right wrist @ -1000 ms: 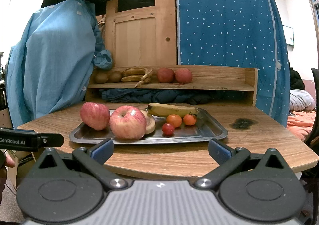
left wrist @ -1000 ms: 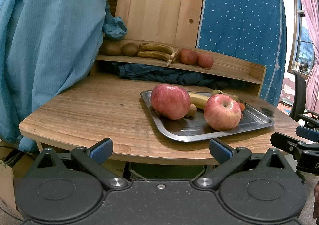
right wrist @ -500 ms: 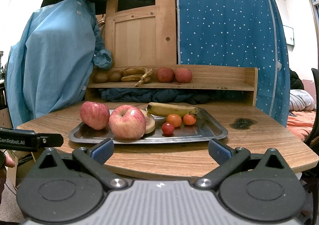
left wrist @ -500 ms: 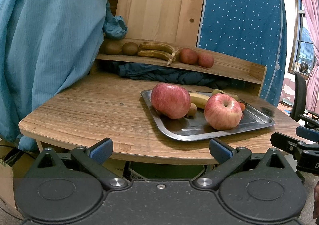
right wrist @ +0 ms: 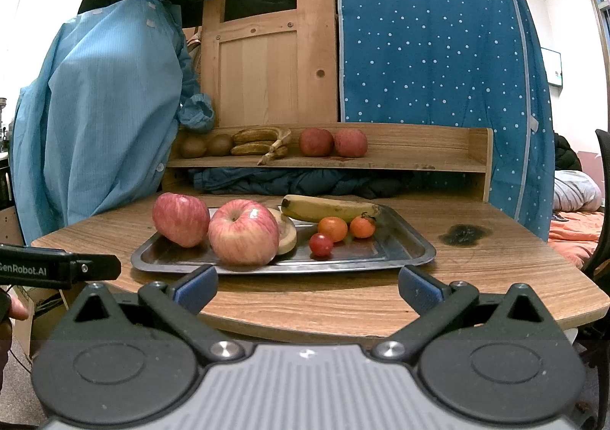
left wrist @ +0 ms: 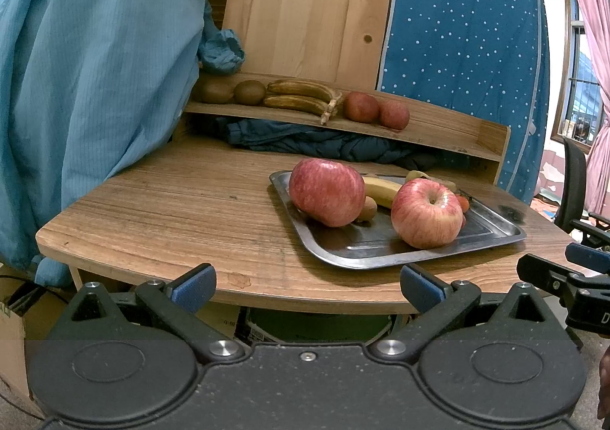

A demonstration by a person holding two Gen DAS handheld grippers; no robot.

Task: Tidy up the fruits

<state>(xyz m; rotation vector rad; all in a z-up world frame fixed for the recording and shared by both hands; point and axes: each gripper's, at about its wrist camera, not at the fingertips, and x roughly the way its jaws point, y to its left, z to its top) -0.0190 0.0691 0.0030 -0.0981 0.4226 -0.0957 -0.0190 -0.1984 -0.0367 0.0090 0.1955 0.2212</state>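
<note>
A metal tray on the round wooden table holds two red apples, a yellow banana, two small orange fruits, a red cherry tomato and a cut brownish fruit. In the left wrist view the apples hide most of the banana. My left gripper is open, short of the table's front edge, nothing between its fingers. My right gripper is open too, just before the tray's front rim.
The wooden shelf at the back carries two kiwis, brown bananas and two red apples. Dark blue cloth lies under it. A light blue garment hangs at the left. A dark burn mark is right of the tray.
Both views have crept a little closer to the table. Nothing on the tray or shelf has moved, and both grippers stay open.
</note>
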